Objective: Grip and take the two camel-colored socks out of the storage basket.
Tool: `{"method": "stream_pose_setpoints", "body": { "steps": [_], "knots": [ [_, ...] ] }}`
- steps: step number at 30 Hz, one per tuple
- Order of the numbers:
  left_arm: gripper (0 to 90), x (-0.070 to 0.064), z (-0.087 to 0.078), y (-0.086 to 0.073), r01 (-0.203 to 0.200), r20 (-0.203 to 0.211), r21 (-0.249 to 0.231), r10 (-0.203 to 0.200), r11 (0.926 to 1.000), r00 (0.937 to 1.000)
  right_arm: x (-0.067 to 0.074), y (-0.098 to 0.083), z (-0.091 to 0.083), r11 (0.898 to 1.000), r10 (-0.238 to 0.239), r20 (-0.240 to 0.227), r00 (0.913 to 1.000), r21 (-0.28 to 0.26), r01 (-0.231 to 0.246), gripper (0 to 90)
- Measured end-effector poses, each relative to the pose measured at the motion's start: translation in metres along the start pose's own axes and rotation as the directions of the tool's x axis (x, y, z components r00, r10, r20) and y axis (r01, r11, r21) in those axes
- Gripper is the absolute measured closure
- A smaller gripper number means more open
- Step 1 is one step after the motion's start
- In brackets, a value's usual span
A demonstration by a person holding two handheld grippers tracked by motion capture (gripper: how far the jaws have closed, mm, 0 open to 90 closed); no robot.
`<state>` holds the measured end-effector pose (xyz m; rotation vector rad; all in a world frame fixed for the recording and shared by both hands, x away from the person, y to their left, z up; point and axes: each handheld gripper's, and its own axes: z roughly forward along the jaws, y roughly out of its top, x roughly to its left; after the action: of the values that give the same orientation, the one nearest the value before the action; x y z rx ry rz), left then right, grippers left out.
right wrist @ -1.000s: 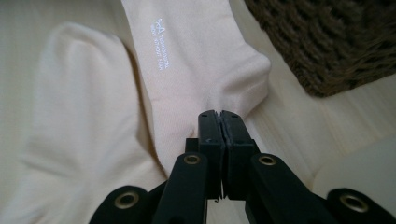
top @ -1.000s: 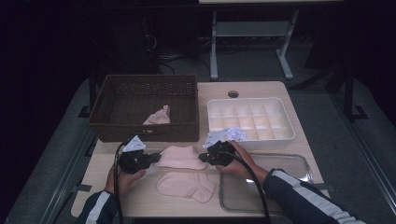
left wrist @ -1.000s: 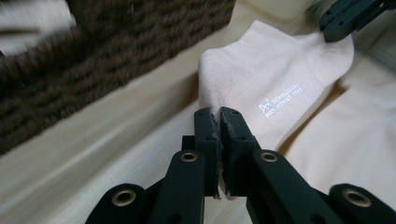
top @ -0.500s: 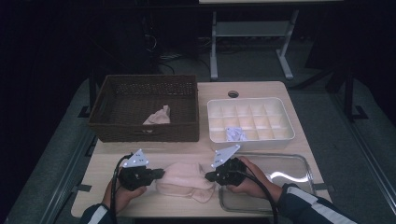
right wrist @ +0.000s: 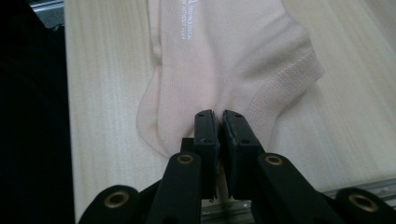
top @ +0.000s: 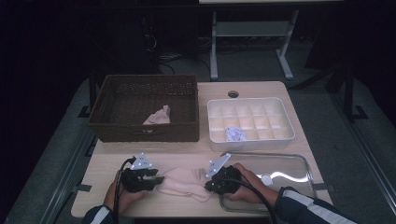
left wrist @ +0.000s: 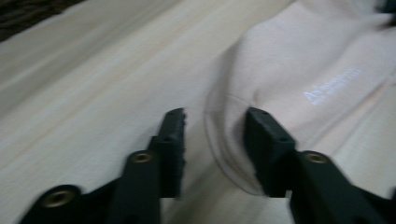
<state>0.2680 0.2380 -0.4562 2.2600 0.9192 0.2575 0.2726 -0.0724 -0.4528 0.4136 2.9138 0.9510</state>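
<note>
Moved: both hands pulled toward bottom edge; sock (top: pixel 184 183) laid flat.
Left gripper (left wrist: pixel 212 140): jaws just opened, releasing the sock's end.
Right gripper (right wrist: pixel 219 122): pinching sock edge, steadying it.

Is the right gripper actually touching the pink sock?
Touching. In the right gripper view, the right gripper has its jaws nearly together, pinching a fold of the pink sock.

A dim lab or recording room, one lit pale wooden table (top: pixel 261 91) with a cable hole, dark floor all around the table, cables and a white metal frame (top: pixel 247 37) behind the table, laid-out wicker basket (top: pixel 140 130), divided tray (top: pixel 289 128)
</note>
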Motion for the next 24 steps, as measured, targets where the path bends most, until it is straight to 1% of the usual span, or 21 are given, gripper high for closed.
{"method": "stream_pose_setpoints", "body": {
  "steps": [1, 2, 3, 4, 5, 6, 7, 8, 9, 10, 11, 12, 14, 15, 16, 18, 19, 20, 21, 23, 24],
  "knots": [
    [55.8, 0.001, -0.001, 0.000, 0.002, 0.014, -0.016, -0.002, 0.9999, 0.9999, -0.001, 0.000, 0.000, 1.000, -0.007, 0.006, 1.0000, -0.002, 0.007, 83.2],
    [54.4, 0.001, -0.004, 0.001, -0.007, 0.003, -0.028, 0.007, 0.9996, 1.0000, -0.001, 0.001, 0.000, 1.000, -0.005, 0.003, 1.0000, 0.000, 0.005, 81.8],
    [52.1, 0.001, -0.004, 0.001, -0.007, 0.003, -0.028, 0.007, 0.9996, 1.0000, -0.001, 0.001, 0.000, 1.000, -0.005, 0.003, 1.0000, 0.000, 0.005, 81.8],
    [49.7, -0.001, -0.009, 0.003, 0.017, -0.004, -0.064, -0.017, 0.9978, 0.9998, -0.001, 0.001, -0.003, 1.000, -0.016, 0.010, 0.9998, -0.017, 0.016, 74.6],
    [45.7, -0.001, -0.009, 0.003, 0.017, -0.004, -0.064, -0.017, 0.9978, 0.9998, -0.001, 0.001, -0.003, 1.000, -0.016, 0.010, 0.9998, -0.017, 0.016, 74.6],
    [44.9, -0.005, -0.013, 0.005, 0.012, -0.005, -0.075, -0.012, 0.9971, 0.9999, -0.001, 0.001, -0.008, 0.998, -0.033, 0.027, 0.9991, -0.043, 0.034, 71.0],
    [45.0, -0.009, -0.015, 0.006, -0.005, 0.001, -0.076, 0.006, 0.9971, 1.0000, 0.001, 0.002, -0.011, 0.999, -0.023, 0.034, 0.9992, -0.049, 0.025, 71.2],
    [45.1, -0.015, -0.016, 0.007, -0.027, 0.009, -0.073, 0.027, 0.9970, 0.9996, 0.003, 0.003, -0.014, 0.997, -0.036, 0.036, 0.9987, -0.062, 0.038, 72.1],
    [48.4, -0.015, -0.016, 0.007, -0.027, 0.009, -0.073, 0.027, 0.9970, 0.9996, 0.006, 0.004, -0.018, 0.996, -0.049, 0.042, 0.9979, -0.074, 0.052, 75.6],
    [56.0, -0.024, -0.016, 0.005, -0.087, 0.044, -0.037, 0.089, 0.9955, 0.9951, 0.009, 0.005, -0.020, 0.994, -0.070, 0.032, 0.9971, -0.082, 0.072, 80.9],
    [57.5, -0.024, -0.016, 0.005, -0.087, 0.044, -0.037, 0.089, 0.9955, 0.9951, 0.009, 0.005, -0.020, 0.994, -0.070, 0.032, 0.9971, -0.082, 0.072, 80.9],
    [59.5, -0.030, -0.012, 0.001, -0.098, 0.050, -0.003, 0.098, 0.9952, 0.9939, 0.015, 0.005, -0.018, 0.992, -0.100, -0.016, 0.9949, -0.081, 0.098, 87.5],
    [62.7, -0.031, -0.008, -0.001, -0.111, 0.060, 0.018, 0.110, 0.9937, 0.9922, 0.022, 0.004, -0.012, 0.990, -0.130, -0.047, 0.9904, -0.059, 0.127, 89.3],
    [63.6, -0.031, -0.008, -0.001, -0.111, 0.060, 0.018, 0.110, 0.9937, 0.9922, 0.022, 0.004, -0.012, 0.990, -0.130, -0.047, 0.9904, -0.059, 0.127, 89.3],
    [64.1, -0.031, -0.006, -0.001, -0.109, 0.054, 0.024, 0.108, 0.9937, 0.9927, 0.025, 0.004, -0.004, 0.989, -0.141, -0.056, 0.9885, -0.043, 0.139, 87.1],
    [64.2, -0.029, -0.005, -0.001, -0.107, 0.043, 0.026, 0.106, 0.9939, 0.9934, 0.027, 0.004, 0.003, 0.989, -0.147, -0.055, 0.9877, -0.035, 0.145, 81.9],
    [64.2, -0.029, -0.005, -0.001, -0.107, 0.043, 0.026, 0.106, 0.9939, 0.9934, 0.027, 0.004, 0.003, 0.989, -0.147, -0.055, 0.9877, -0.035, 0.145, 81.9],
    [64.2, -0.028, -0.004, -0.002, -0.114, 0.037, 0.027, 0.113, 0.9931, 0.9929, 0.028, 0.004, 0.007, 0.989, -0.149, -0.055, 0.9872, -0.024, 0.148, 80.2],
    [64.2, -0.028, -0.004, -0.002, -0.114, 0.037, 0.027, 0.113, 0.9931, 0.9929, 0.029, 0.004, 0.009, 0.988, -0.152, -0.054, 0.9869, -0.024, 0.151, 80.4],
    [64.3, -0.027, -0.004, -0.002, -0.119, 0.023, 0.028, 0.118, 0.9925, 0.9927, 0.028, 0.005, 0.010, 0.987, -0.156, -0.050, 0.9864, -0.029, 0.155, 81.7],
    [64.4, -0.025, -0.004, -0.003, -0.135, 0.011, 0.029, 0.135, 0.9904, 0.9908, 0.027, 0.005, 0.010, 0.987, -0.161, -0.044, 0.9859, -0.027, 0.160, 84.9]
  ]
}}
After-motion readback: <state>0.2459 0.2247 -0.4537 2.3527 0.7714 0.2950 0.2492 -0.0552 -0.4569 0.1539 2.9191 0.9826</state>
